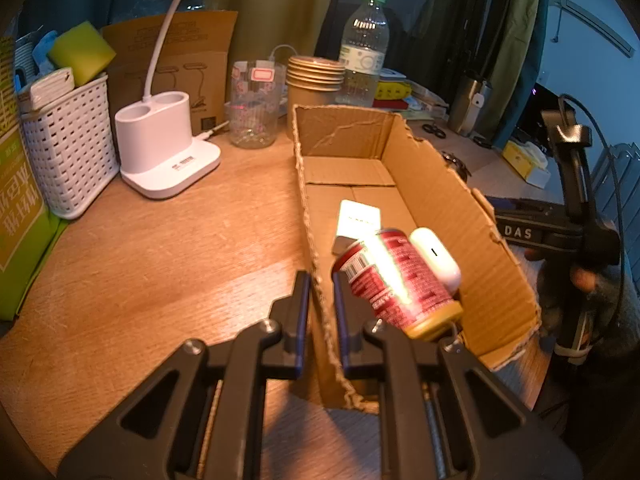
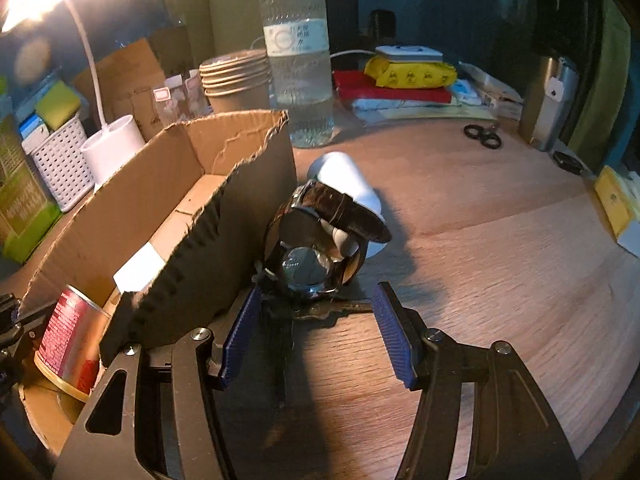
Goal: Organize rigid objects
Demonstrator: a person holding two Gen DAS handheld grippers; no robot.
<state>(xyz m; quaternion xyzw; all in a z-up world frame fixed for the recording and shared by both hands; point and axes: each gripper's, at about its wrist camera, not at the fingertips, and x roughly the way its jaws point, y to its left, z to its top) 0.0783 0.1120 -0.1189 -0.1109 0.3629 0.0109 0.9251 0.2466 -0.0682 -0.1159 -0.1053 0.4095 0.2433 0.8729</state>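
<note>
An open cardboard box (image 1: 436, 184) lies on the wooden desk. Inside it are a red can (image 1: 400, 280) on its side, a white earbud case (image 1: 436, 258) and a white card (image 1: 358, 220). My left gripper (image 1: 320, 304) is shut on the box's near left wall (image 1: 316, 280). In the right wrist view the box wall (image 2: 224, 216) is on the left and the can (image 2: 72, 340) shows behind it. A watch with a brown strap (image 2: 316, 240) sits around a white holder (image 2: 352, 184) just outside the box. My right gripper (image 2: 316, 336) is open, just short of the watch.
Behind the box stand a water bottle (image 1: 364, 48), stacked paper cups (image 1: 316, 76), a clear glass (image 1: 254, 104), a white lamp base (image 1: 160, 140) and a white basket (image 1: 68, 140). Scissors (image 2: 482, 136), a steel flask (image 2: 548, 100) and packets (image 2: 408, 76) lie at the back right.
</note>
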